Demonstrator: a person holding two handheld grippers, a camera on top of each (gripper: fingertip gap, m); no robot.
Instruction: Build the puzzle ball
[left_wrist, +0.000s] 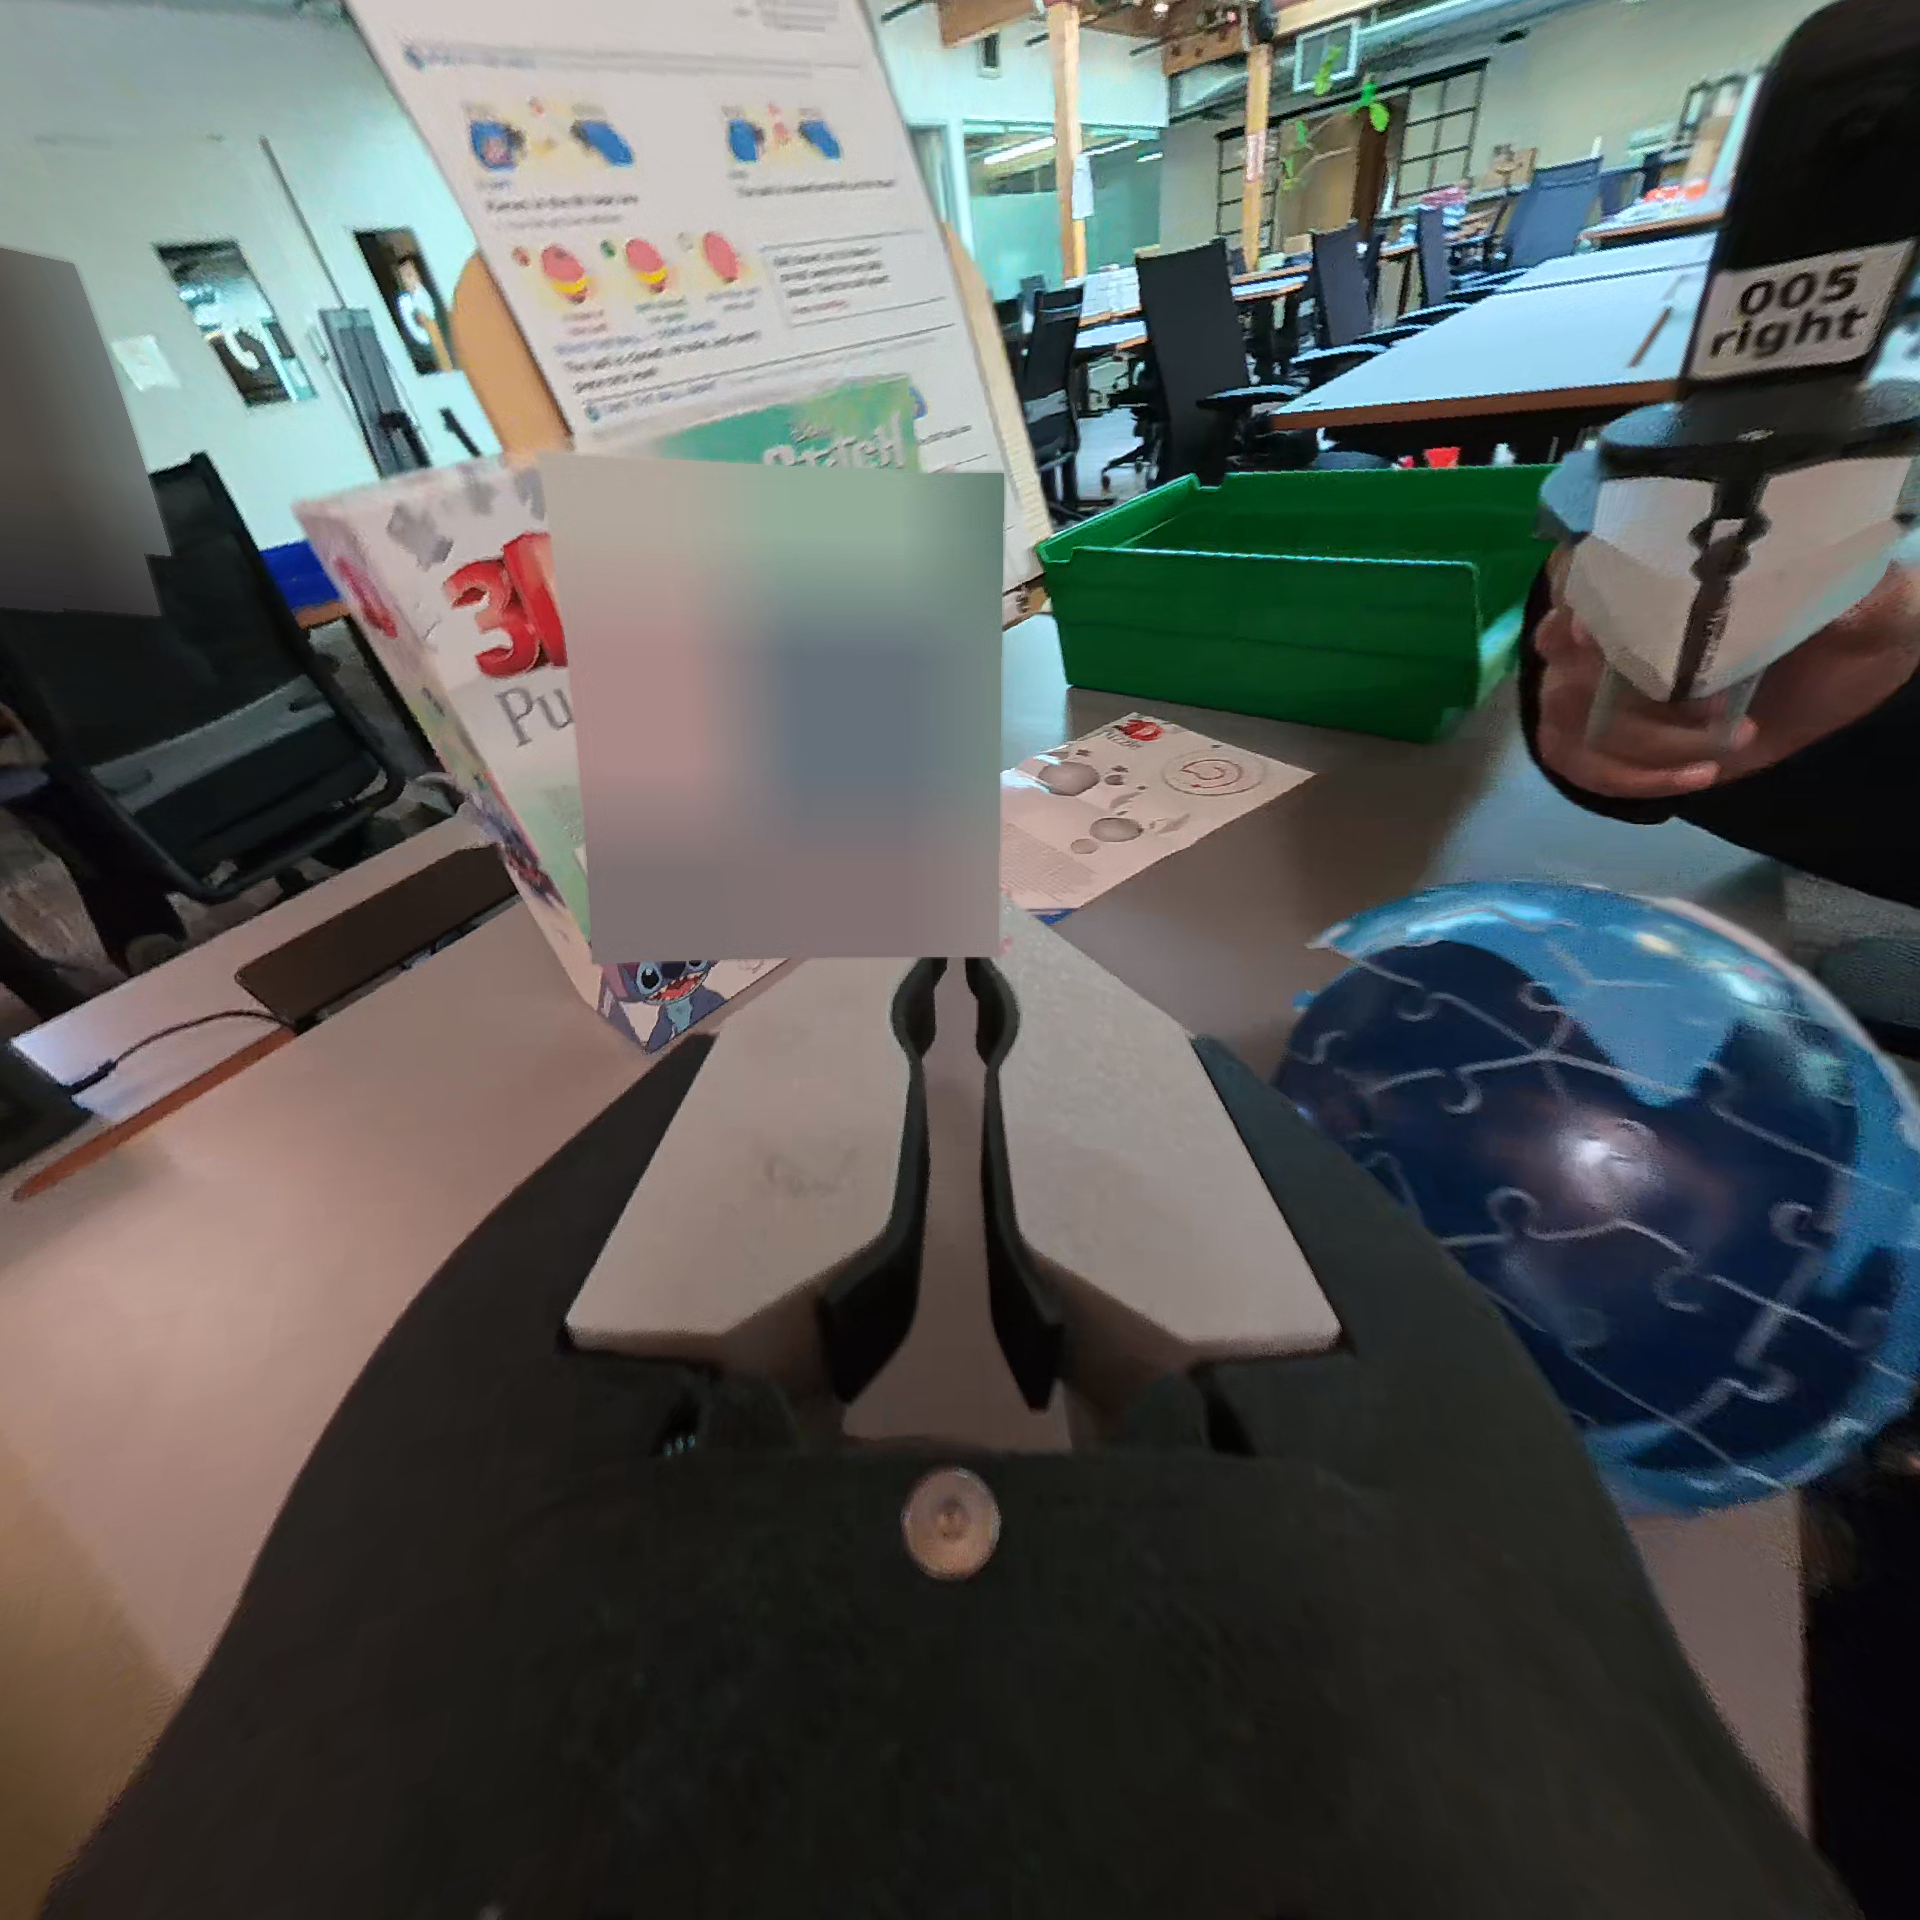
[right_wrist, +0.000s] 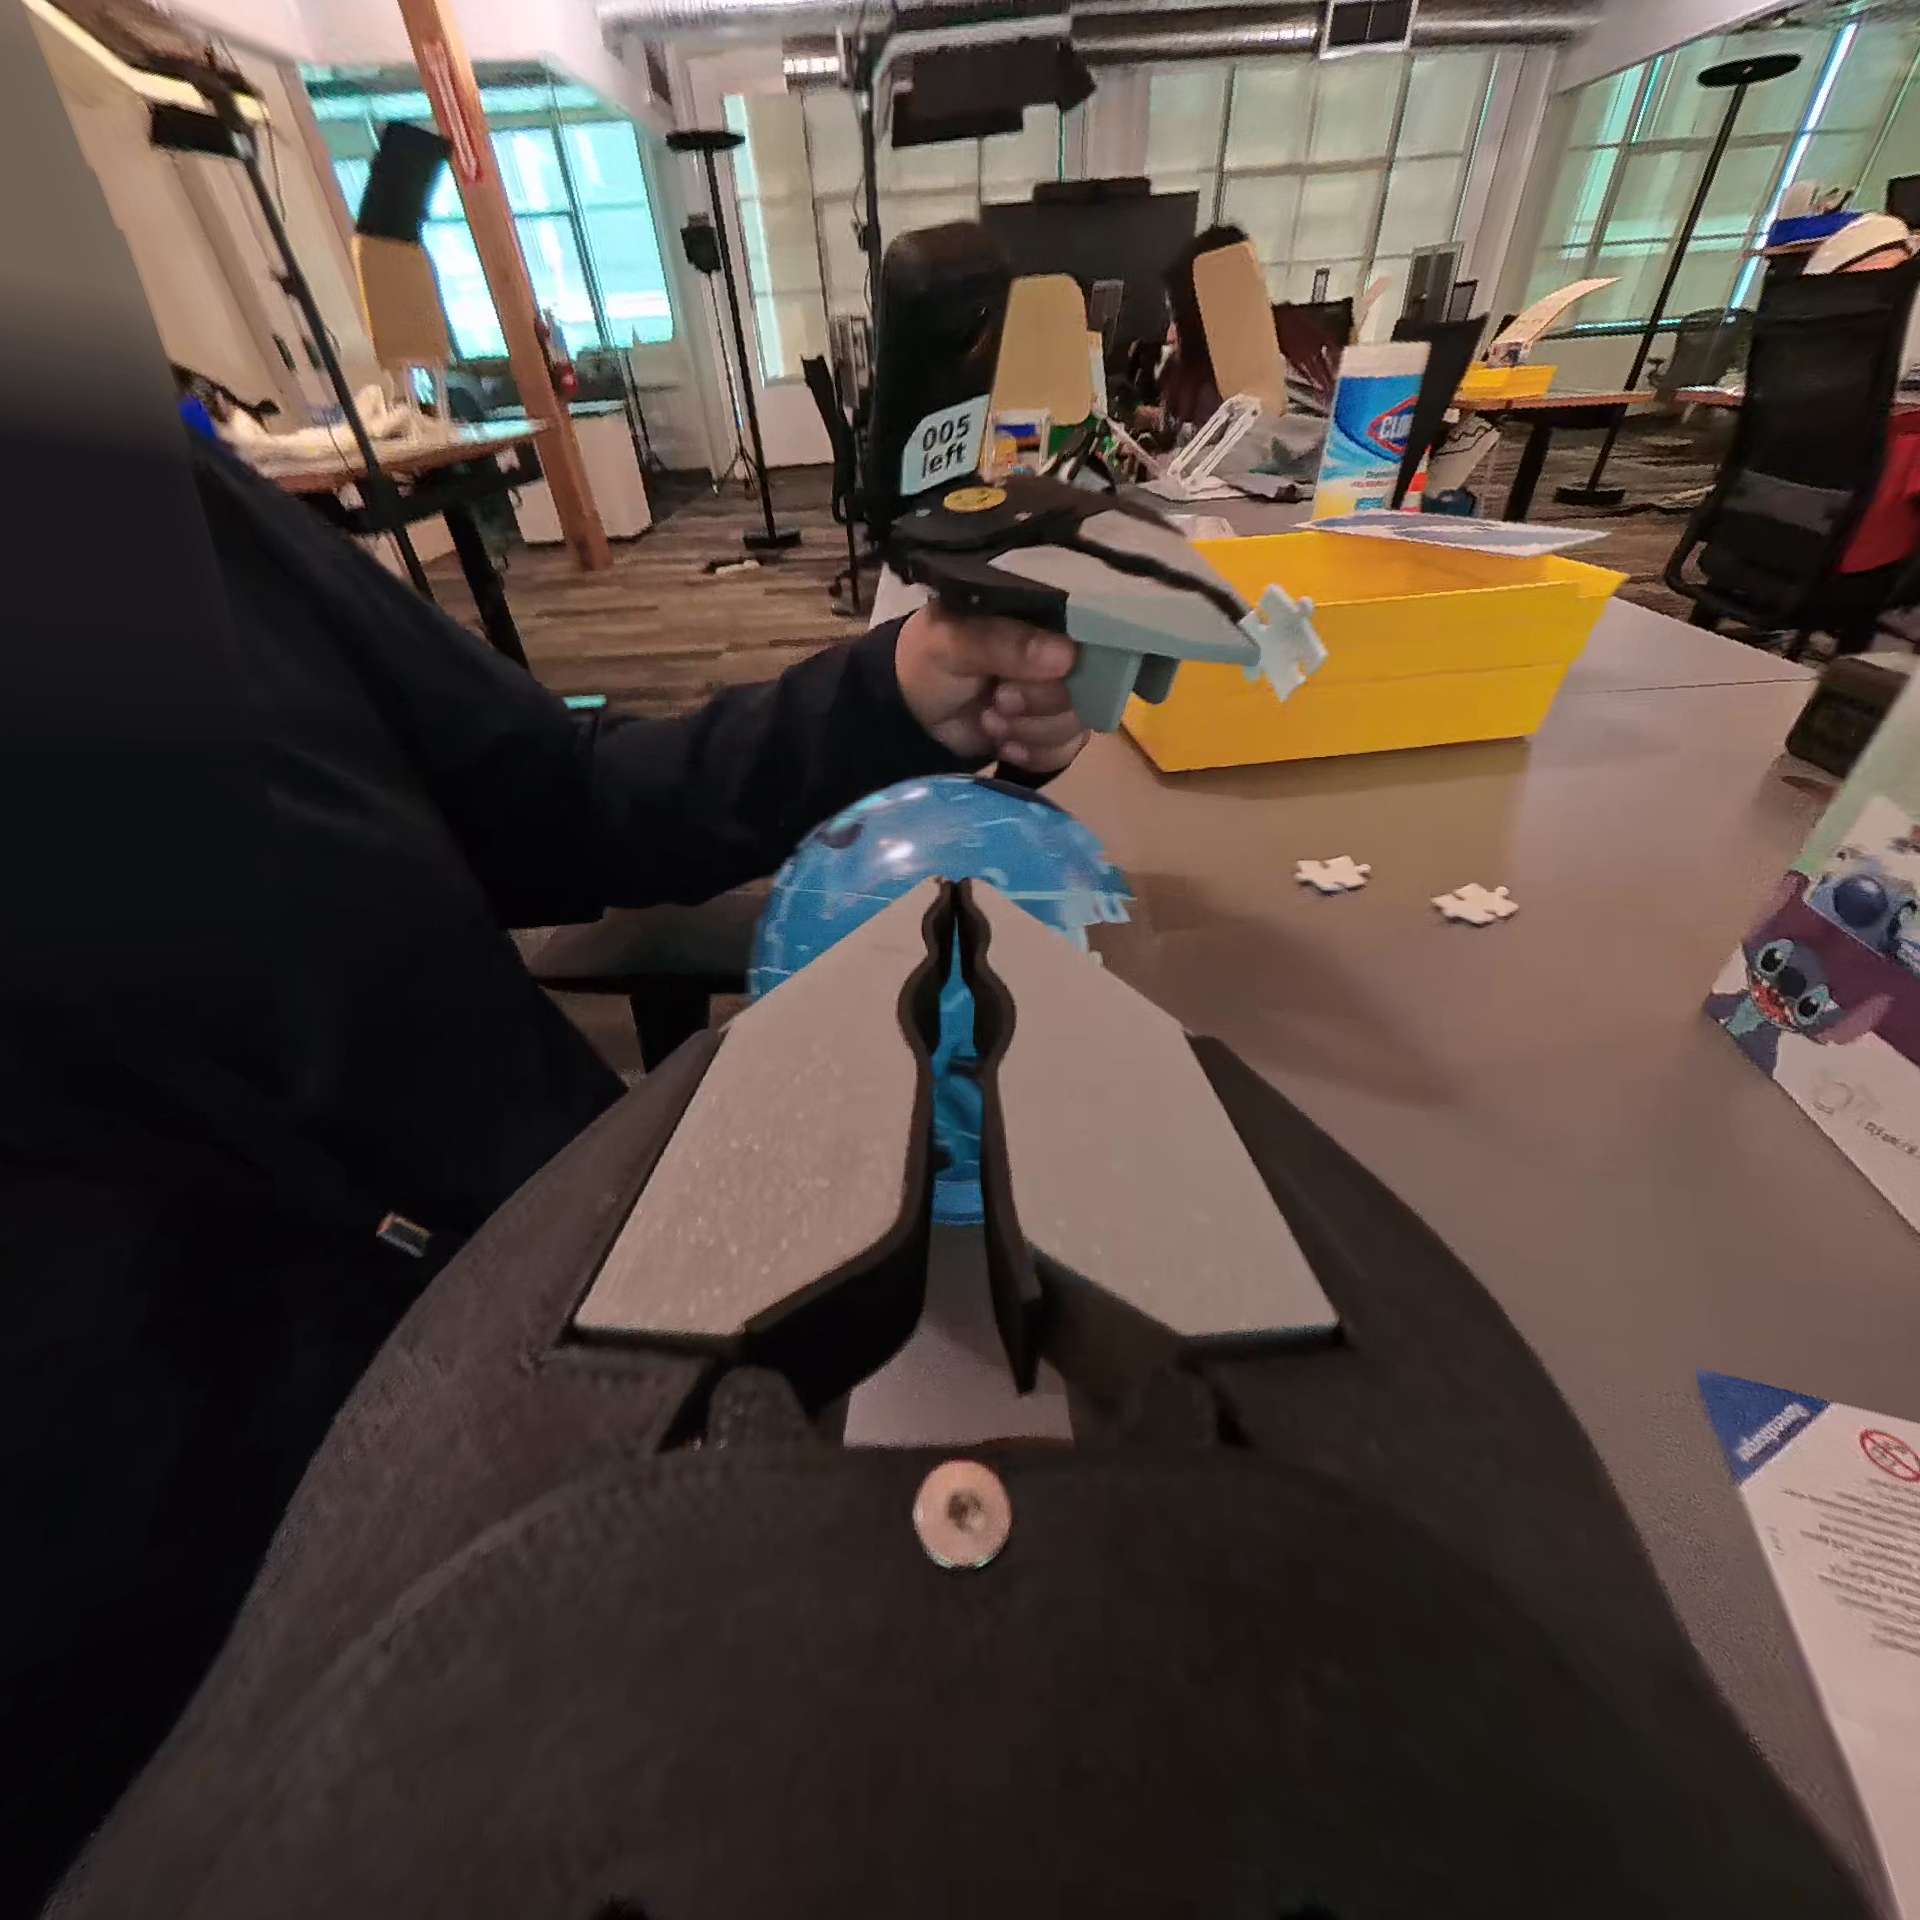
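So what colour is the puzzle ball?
Blue puzzle ball, dark inside; clearest in the left wrist view.

In the left wrist view, the tip of the left claw (left_wrist: 957, 971) runs under a blurred patch at frame centre, so what it pinches cannot be seen there; the same patch covers most of the puzzle box (left_wrist: 457, 665). The puzzle ball (left_wrist: 1621, 1184) is cut off by the right edge. In the right wrist view, the right claw (right_wrist: 954, 894) hides the ball's middle, and the paper sheet (right_wrist: 1849, 1538) runs off the lower right edge.
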